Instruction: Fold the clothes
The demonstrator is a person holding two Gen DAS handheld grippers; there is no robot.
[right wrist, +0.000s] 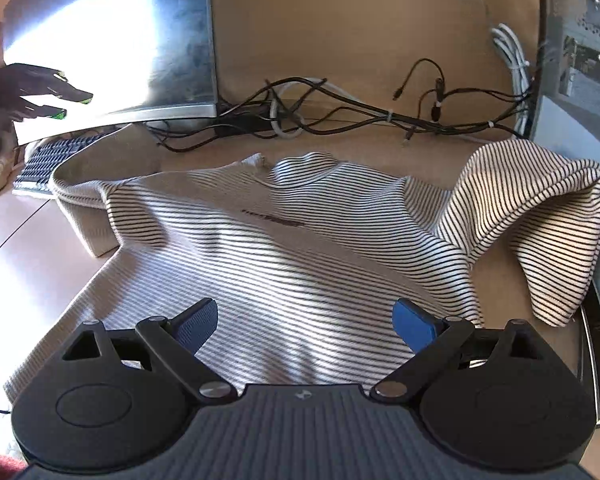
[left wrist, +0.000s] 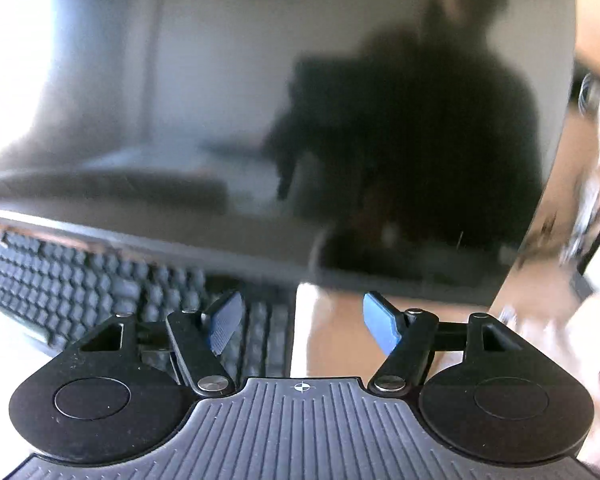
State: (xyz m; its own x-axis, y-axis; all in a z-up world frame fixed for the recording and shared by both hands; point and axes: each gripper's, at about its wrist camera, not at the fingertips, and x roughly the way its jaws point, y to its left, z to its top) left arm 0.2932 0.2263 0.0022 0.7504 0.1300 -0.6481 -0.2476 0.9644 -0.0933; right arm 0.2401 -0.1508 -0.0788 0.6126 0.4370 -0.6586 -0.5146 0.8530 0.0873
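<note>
A white long-sleeved shirt with thin black stripes (right wrist: 284, 248) lies spread front-up on the brown desk (right wrist: 340, 40) in the right wrist view. One sleeve (right wrist: 540, 220) is bunched up at the right against a grey case; the other sleeve (right wrist: 88, 204) bends back at the left. My right gripper (right wrist: 306, 326) hovers open over the shirt's lower body, nothing between its blue pads. My left gripper (left wrist: 304, 326) is open too and holds nothing. It hangs above the right end of a keyboard (left wrist: 80, 288) and bare desk, facing a dark monitor.
The dark monitor (left wrist: 260, 120) fills the left wrist view and reflects a person. A silver monitor (right wrist: 120, 48) and the keyboard (right wrist: 48, 160) stand left of the shirt. Tangled cables (right wrist: 340, 120) run behind it. A grey computer case (right wrist: 572, 80) borders the right.
</note>
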